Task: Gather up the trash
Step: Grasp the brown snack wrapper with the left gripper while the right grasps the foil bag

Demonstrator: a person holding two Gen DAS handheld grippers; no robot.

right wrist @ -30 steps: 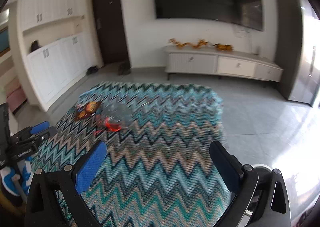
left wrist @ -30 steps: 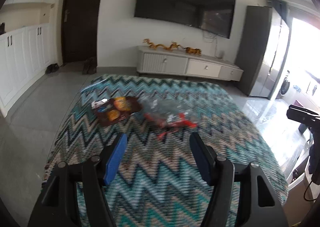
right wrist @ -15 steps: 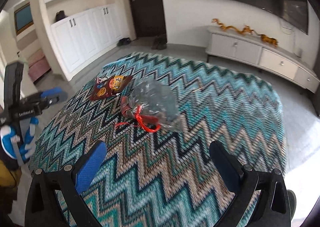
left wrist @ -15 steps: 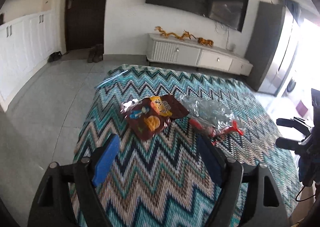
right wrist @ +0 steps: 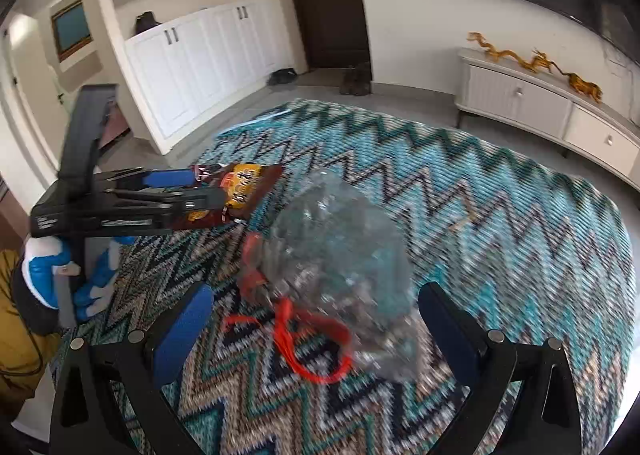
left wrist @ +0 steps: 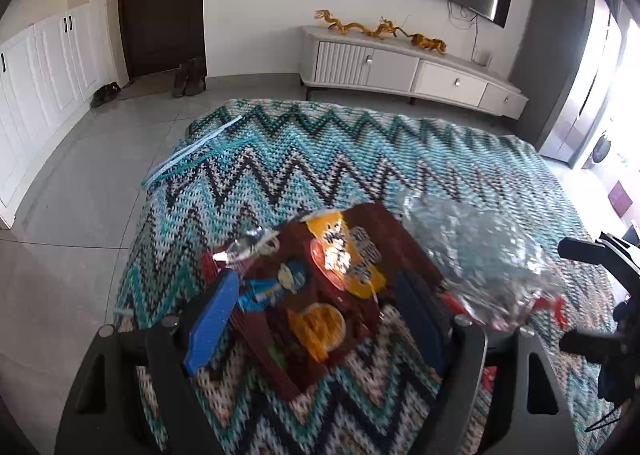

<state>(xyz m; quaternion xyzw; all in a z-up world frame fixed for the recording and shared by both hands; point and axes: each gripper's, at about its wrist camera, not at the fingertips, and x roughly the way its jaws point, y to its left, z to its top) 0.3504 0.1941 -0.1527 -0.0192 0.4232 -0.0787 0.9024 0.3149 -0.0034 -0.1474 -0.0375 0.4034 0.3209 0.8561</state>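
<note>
We have closed in on both pieces of trash since a second ago: our left gripper (left wrist: 316,319), its jaws having just been opening and now spread, straddles the dark brown foil snack wrapper (left wrist: 320,287) without pinching it, near the left edge of the teal zigzag woven rug (left wrist: 360,151). Our right gripper (right wrist: 316,323), jaws spread and empty, frames the crumpled clear plastic bag with red ties (right wrist: 340,267) just beside the wrapper. Both grasps look ready, we judge. Blur smears the bag, and whether either pad touches anything we cannot tell.
</note>
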